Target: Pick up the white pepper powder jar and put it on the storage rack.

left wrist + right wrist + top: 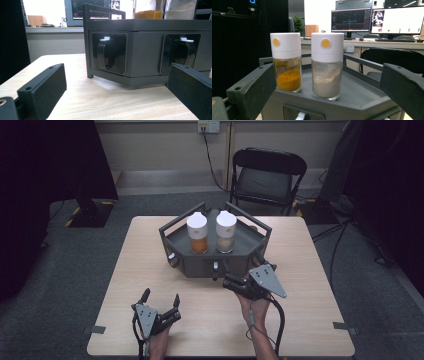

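- Looking down from the high view, I see my right gripper [234,283] at about 5 o'clock from the table's centre, right up against the front wall of the grey tray [197,268]; I can't tell whether it touches.
- In the right gripper view its jaws are spread wide and hold nothing, one at each side of the picture, with both jars standing between them farther off.
- The orange spice jar [286,62] stands upright on the tray's deck, at 9 o'clock from the pale powder jar [327,65]; the two are just beside each other, with a narrow gap.
- Both jars carry white caps with a yellow dot.
- My left gripper [160,300] sits at roughly 7 o'clock on the table [125,290], well apart from the tray.
- Its jaws are also spread and empty in the left gripper view, aimed at the tray's front face, where two dark recessed latches [107,53] show.
- A folding chair [265,177] stands beyond the table at 12 o'clock.
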A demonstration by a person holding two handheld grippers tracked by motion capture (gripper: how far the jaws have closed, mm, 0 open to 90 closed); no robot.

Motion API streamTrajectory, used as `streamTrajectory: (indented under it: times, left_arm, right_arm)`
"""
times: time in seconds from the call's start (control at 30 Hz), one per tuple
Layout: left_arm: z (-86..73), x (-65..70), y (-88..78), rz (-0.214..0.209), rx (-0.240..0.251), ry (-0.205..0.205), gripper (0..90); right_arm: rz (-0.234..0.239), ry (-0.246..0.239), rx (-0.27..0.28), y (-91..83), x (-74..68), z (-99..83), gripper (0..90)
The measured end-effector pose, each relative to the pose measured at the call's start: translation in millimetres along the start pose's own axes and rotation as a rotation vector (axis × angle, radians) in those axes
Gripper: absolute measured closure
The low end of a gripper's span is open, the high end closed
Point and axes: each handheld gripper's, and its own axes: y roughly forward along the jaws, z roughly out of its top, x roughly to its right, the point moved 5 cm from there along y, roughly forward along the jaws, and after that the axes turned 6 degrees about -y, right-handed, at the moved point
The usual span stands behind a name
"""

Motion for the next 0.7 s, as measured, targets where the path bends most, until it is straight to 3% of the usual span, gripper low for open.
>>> streamTrajectory:
  times: [0.33, 0.7]
  left_arm:
    - [-0.1, 0.1, 0.0, 0.000, 0.001, -0.001, 1.6]
    - [-0.1, 0.0, 0.0, 0.000, 0.001, -0.001, 1.6]
  right_arm:
    - [-0.012, 0.006, -0.002, -14.1, -1.7, -9.5, 0.0]
    - [-0.029, -0.019, 0.006, -26.9, -6.4, -15.0, 0.2]
